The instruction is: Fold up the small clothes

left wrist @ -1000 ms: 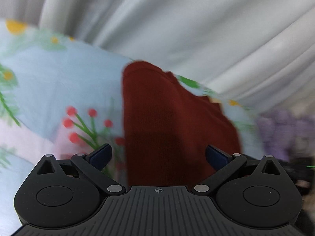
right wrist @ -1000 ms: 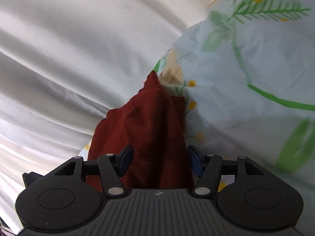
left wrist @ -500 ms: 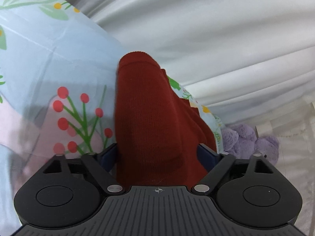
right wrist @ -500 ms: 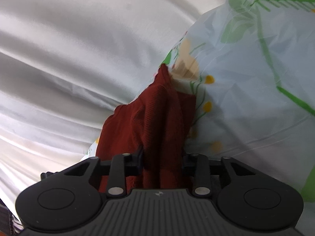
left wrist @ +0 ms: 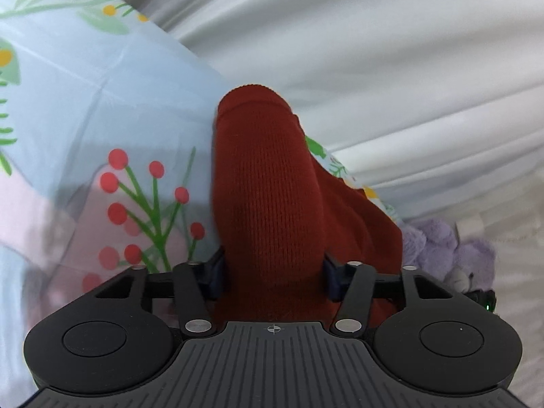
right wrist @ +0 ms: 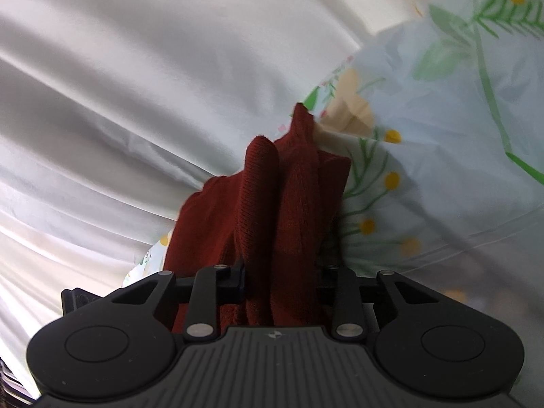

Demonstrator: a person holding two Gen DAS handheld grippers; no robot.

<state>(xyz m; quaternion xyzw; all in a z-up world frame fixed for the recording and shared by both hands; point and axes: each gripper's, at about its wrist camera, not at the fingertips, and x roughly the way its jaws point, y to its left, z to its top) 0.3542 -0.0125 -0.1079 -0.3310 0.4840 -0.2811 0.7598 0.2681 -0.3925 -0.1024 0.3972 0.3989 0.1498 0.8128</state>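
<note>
A dark red knitted garment [left wrist: 268, 183] lies bunched on a pale blue flowered cloth [left wrist: 102, 102]. In the left wrist view my left gripper [left wrist: 273, 270] is shut on a thick fold of it, and the knit bulges up between the blue pads [left wrist: 214, 272]. In the right wrist view the same red garment [right wrist: 282, 197] stands up in ridges, and my right gripper [right wrist: 280, 280] is shut on another bunch of it. Beyond each grip the cloth rises toward the far edge of the flowered cloth [right wrist: 442, 136].
White draped fabric [left wrist: 374, 51] fills the background in both views as white folds [right wrist: 136, 102]. A purple plush toy [left wrist: 445, 248] sits at the right of the left wrist view, past the edge of the flowered cloth.
Both grippers went from open around the red garment to shut on it. The cloth now bunches higher between the fingers, and both views have tilted up a little.
</note>
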